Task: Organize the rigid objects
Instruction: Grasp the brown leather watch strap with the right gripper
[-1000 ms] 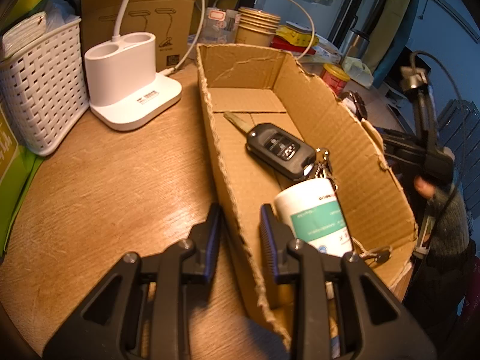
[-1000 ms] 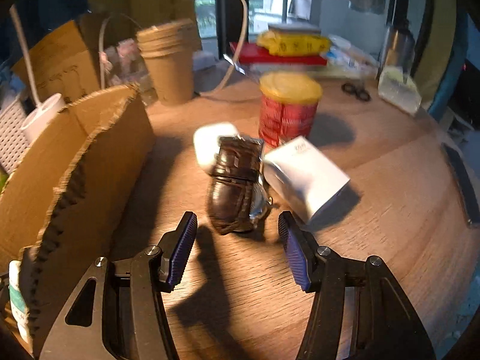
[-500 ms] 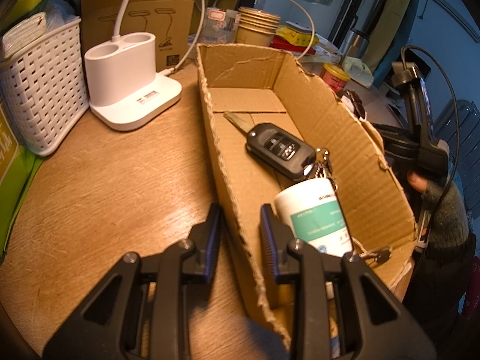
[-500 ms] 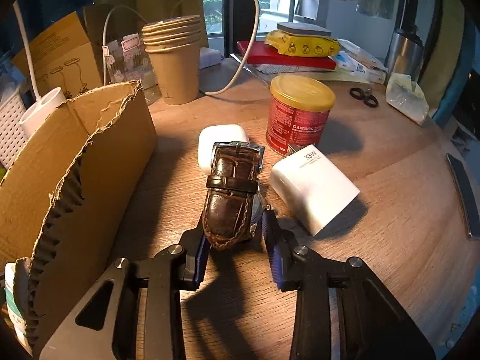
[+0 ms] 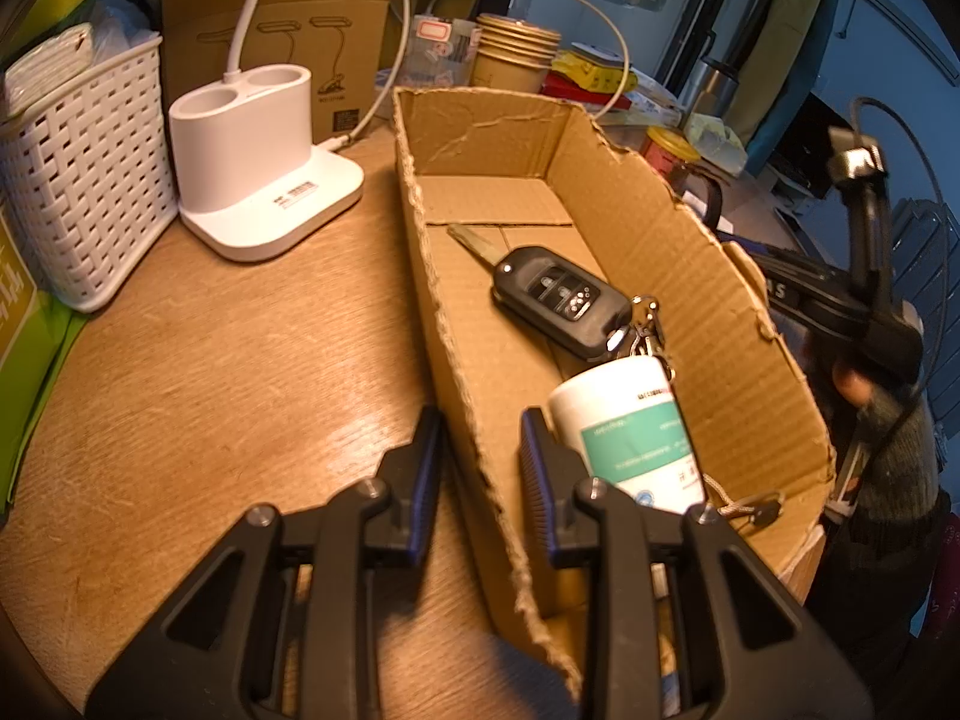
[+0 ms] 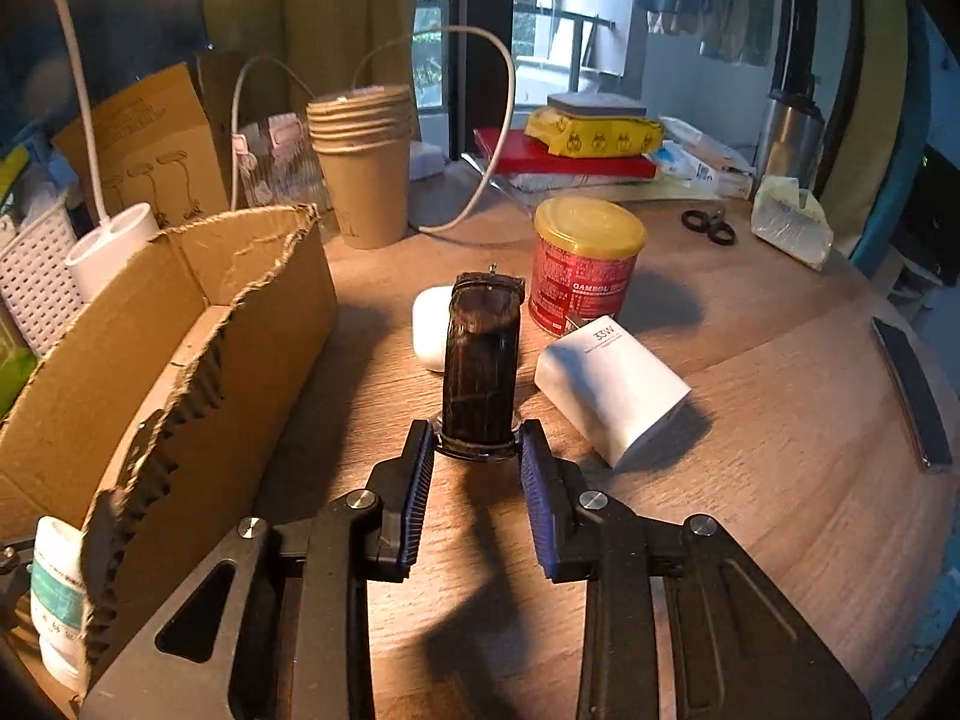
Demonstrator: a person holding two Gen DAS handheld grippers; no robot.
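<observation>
Right gripper (image 6: 477, 459), jaws just closing, clamps the brown leather-strap wristwatch (image 6: 480, 372), strap pointing twelve o'clock, the torn cardboard box (image 6: 198, 324) waiting at nine o'clock.

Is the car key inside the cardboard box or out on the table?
Inside. The car key lies flat on the floor of the cardboard box, walls around it.

Bare table (image 6: 750, 420) lies right of the charger (image 6: 609, 396); the box wall (image 6: 198, 348) blocks left.
</observation>
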